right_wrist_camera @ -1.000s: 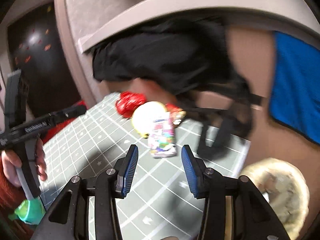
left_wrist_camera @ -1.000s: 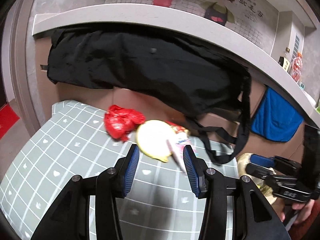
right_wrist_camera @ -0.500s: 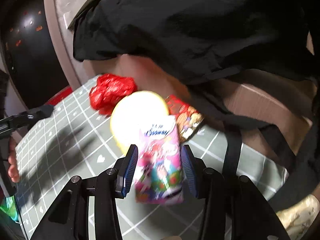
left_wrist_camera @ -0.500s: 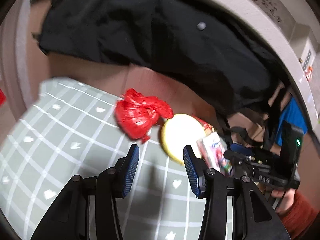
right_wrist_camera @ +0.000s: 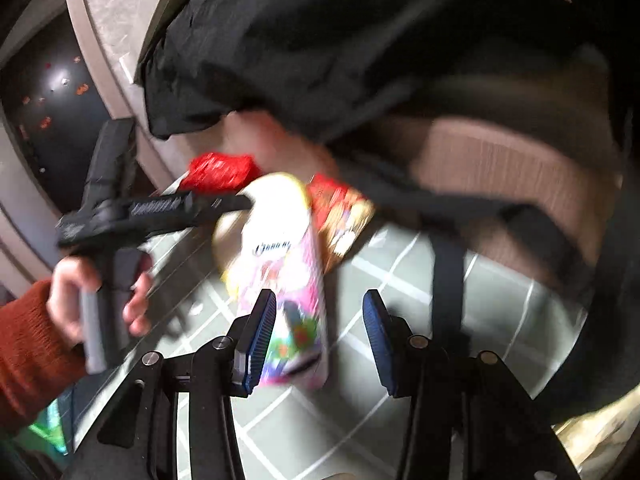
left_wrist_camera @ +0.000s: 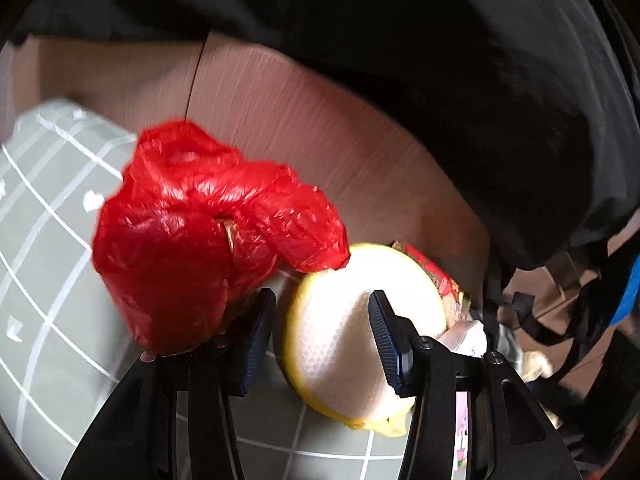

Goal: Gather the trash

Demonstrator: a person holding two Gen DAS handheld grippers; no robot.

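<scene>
The trash sits clustered on the checked desk (left_wrist_camera: pixel 48 264) against a brown panel: red plastic bag (left_wrist_camera: pixel 200 236) at centre left, yellow-rimmed lid (left_wrist_camera: pixel 360 328) at lower centre, pink carton (right_wrist_camera: pixel 288 280) beside it. The left gripper (left_wrist_camera: pixel 322 340) has wide jaws straddling the lid; closing could catch the bag's edge. The right gripper (right_wrist_camera: pixel 320 340), also wide and empty, may knock the carton over.

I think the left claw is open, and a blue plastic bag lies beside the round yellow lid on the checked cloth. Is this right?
Not quite: the plastic bag is red, not blue, as the left wrist view shows. The rest holds: the left claw is open, and the bag lies beside the round yellow lid on the checked cloth.
</scene>
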